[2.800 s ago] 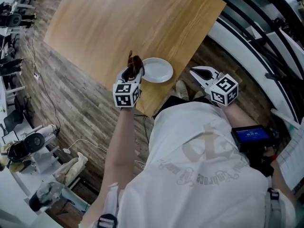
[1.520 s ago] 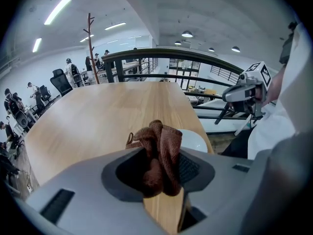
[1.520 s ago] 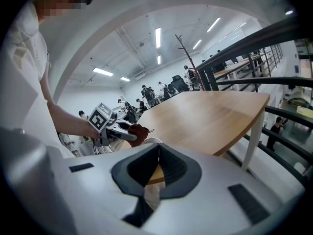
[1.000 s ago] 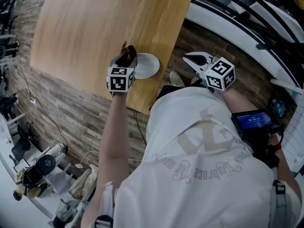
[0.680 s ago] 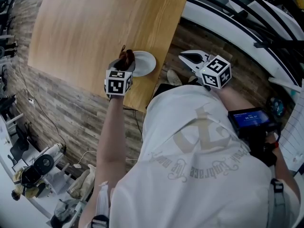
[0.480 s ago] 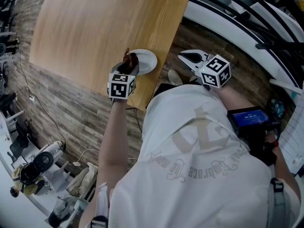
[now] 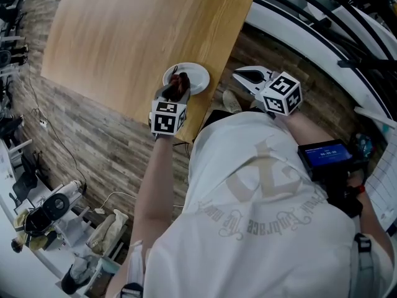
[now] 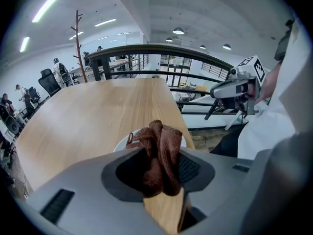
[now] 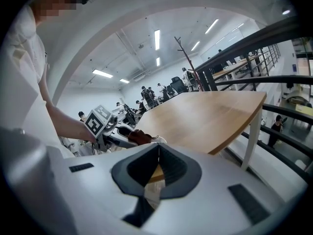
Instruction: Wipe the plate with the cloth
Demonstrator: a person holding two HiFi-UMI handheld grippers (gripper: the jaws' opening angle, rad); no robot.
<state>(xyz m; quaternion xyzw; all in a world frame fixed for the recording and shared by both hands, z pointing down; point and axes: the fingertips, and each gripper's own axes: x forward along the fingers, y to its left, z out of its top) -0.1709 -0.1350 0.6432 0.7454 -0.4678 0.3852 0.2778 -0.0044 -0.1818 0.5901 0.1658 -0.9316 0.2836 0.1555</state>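
Head view: round white plate (image 7: 192,77) sits on the light wooden tabletop (image 7: 136,36), at the 5 o'clock corner of the table, close to the edge nearest the person. A bunched brown cloth (image 7: 179,84) overlaps the plate's 7 o'clock portion. Whether the cloth actually presses on the plate cannot be told from this angle.

Left gripper view: grey left gripper (image 8: 160,169) has its jaws clamped on the cloth (image 8: 159,148). The fabric is folded into a wad, standing up above the jaws and hanging a little below them. The plate's white rim (image 8: 122,142) shows just behind the cloth at 10 o'clock of it, and the table runs away toward 12 o'clock.

Head view: the left gripper's marker cube (image 7: 167,117) lies at 6 o'clock of the plate, past the table edge.

Right gripper (image 7: 239,74) is off the table, at 3 o'clock of the plate and well apart from it, over the wood-plank floor (image 7: 279,64). Its marker cube (image 7: 283,94) lies at 4 o'clock of its jaws.

Right gripper view: right gripper (image 9: 157,153) has its jaws closed together, pad against pad. The cloth (image 9: 139,137) and the left gripper show beyond them, at 11 o'clock.

Head view, outward: person's white shirt (image 7: 267,216) fills 5 o'clock of the frame. A dark device with a blue screen (image 7: 327,157) sits at 3 o'clock.
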